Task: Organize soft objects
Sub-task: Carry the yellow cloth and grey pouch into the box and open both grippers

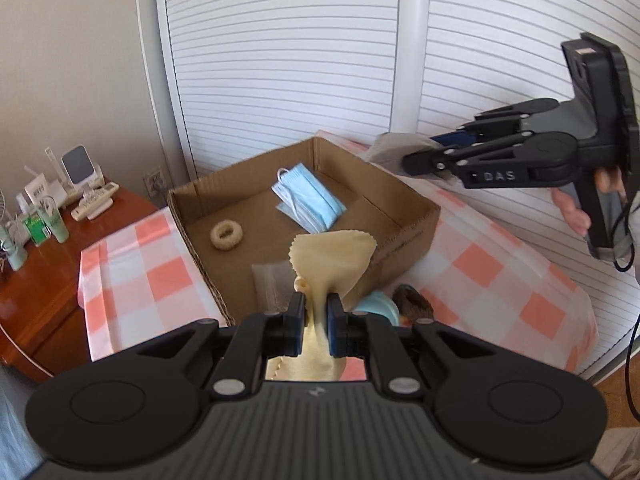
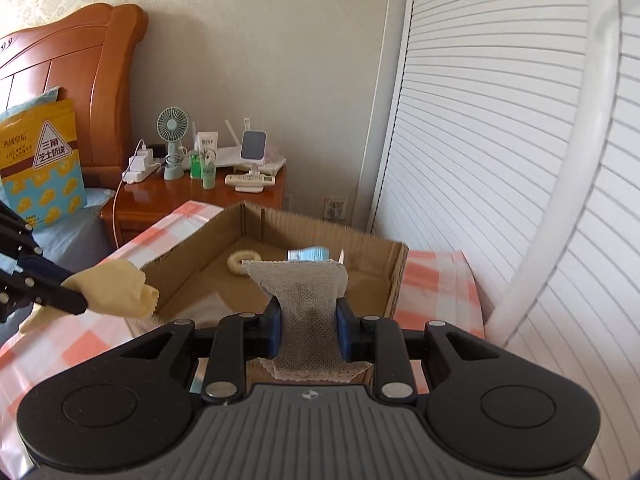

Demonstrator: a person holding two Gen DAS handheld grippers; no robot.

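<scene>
White louvred wardrobe doors (image 1: 304, 60) back a table spread with an orange-and-white checked cloth (image 1: 140, 272), on which sits an open brown cardboard box (image 1: 400, 216). Inside the box lie a pale blue pleated face mask (image 1: 310, 200), a cream ring-shaped hair tie (image 1: 225, 234) and, near the front wall, a greyish folded cloth (image 1: 270, 280). The left gripper (image 1: 316, 312) has its fingers pinched on a pale yellow zigzag-edged cloth (image 1: 332, 264), which fans out over the box's near edge. The right gripper (image 2: 308, 322) is clamped on a grey mesh-textured cloth (image 2: 306, 292), held up over the box's near wall with the box interior ahead of it. In the left wrist view this gripper is raised above the far right corner of the box. Just beside the box's near corner lie a light blue object (image 1: 378, 306) and a brown fuzzy one (image 1: 414, 300), both partly hidden. A wooden bedside cabinet (image 2: 192, 200) beyond holds a small green fan (image 2: 173, 136), a white remote control (image 2: 250, 180) and bottles.
</scene>
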